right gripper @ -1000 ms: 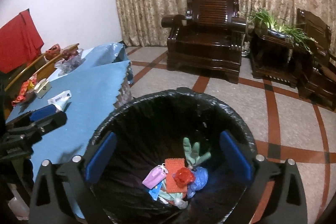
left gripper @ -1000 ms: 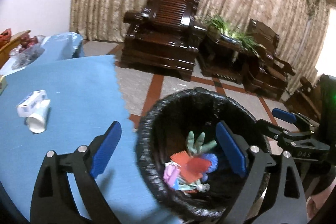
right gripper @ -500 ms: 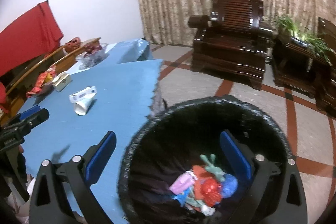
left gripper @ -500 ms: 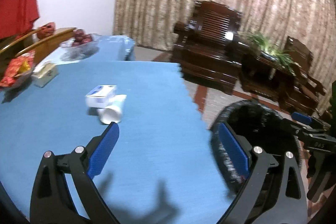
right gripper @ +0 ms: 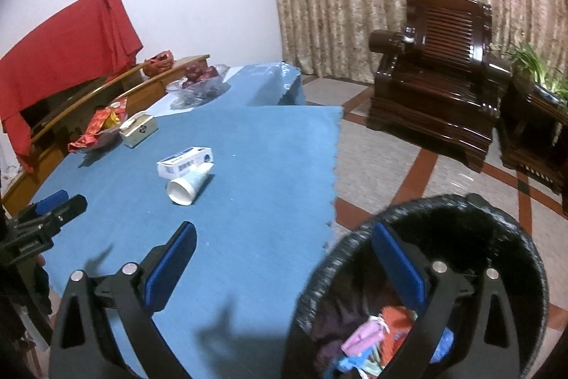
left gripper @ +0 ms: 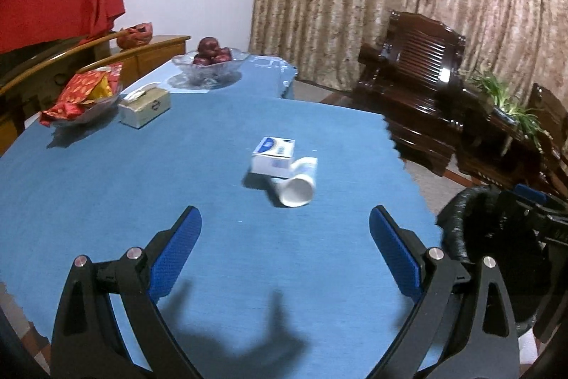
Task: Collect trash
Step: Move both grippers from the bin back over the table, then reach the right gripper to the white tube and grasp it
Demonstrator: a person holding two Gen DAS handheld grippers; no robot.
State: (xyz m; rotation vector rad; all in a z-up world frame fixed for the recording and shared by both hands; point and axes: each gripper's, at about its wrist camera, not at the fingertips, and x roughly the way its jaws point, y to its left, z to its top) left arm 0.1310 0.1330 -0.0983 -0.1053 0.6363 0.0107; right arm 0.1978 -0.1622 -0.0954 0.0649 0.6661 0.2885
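— Left wrist: our left gripper (left gripper: 284, 229) gapes wide, empty; box (left gripper: 272, 156) and cup (left gripper: 296, 189) lie just ahead, touching.
— Our right gripper (right gripper: 284, 251) also spreads wide, bin (right gripper: 504, 219) under its right finger.

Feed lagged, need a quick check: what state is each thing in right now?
left gripper: open, empty
right gripper: open, empty
paper cup: on its side
small box: lying flat, touching cup
trash bin: lined, partly filled
fruit bowl: holding fruit
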